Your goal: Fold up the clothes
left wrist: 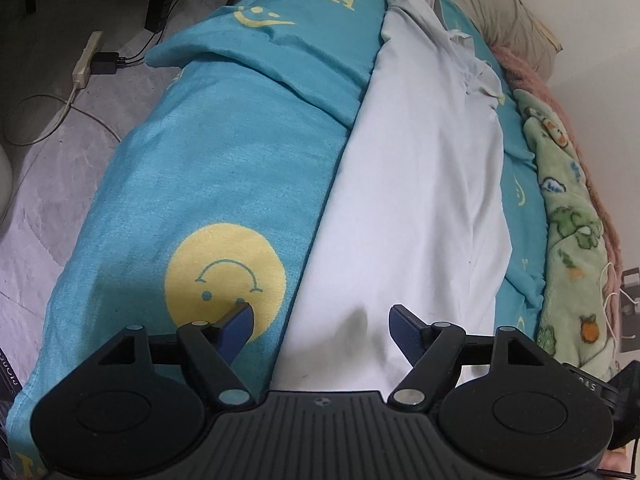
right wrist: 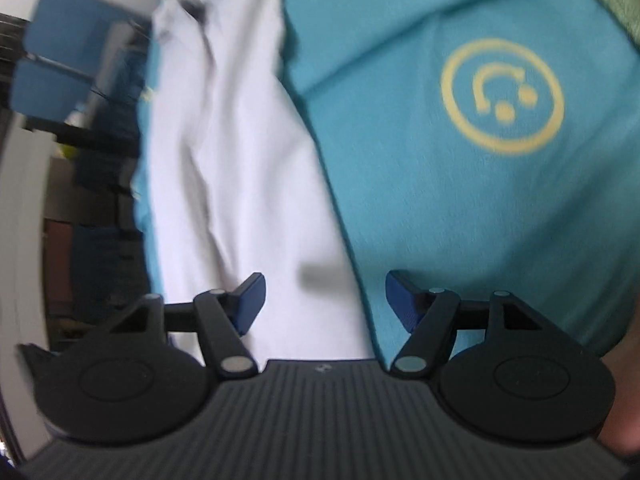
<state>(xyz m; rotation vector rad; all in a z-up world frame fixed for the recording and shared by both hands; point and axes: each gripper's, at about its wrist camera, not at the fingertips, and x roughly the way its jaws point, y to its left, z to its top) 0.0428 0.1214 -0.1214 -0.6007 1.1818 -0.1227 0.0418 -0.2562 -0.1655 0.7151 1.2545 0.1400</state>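
A white collared shirt (left wrist: 420, 184) lies folded into a long strip on a teal blanket (left wrist: 224, 160) with yellow smiley faces. Its collar end is far from me, its near end under my left gripper (left wrist: 320, 316), which is open and empty, with one blue finger over the blanket and the other over the shirt. In the blurred right wrist view the same shirt (right wrist: 224, 184) runs up the left side on the blanket (right wrist: 460, 200). My right gripper (right wrist: 324, 284) is open and empty above the shirt's near edge.
A green patterned blanket (left wrist: 568, 216) and a pink one (left wrist: 532, 76) lie along the bed's right side, with a beige pillow (left wrist: 500, 12) at the far end. A power strip (left wrist: 86, 60) with cables lies on the grey floor to the left. Blue furniture (right wrist: 68, 52) stands beyond the bed.
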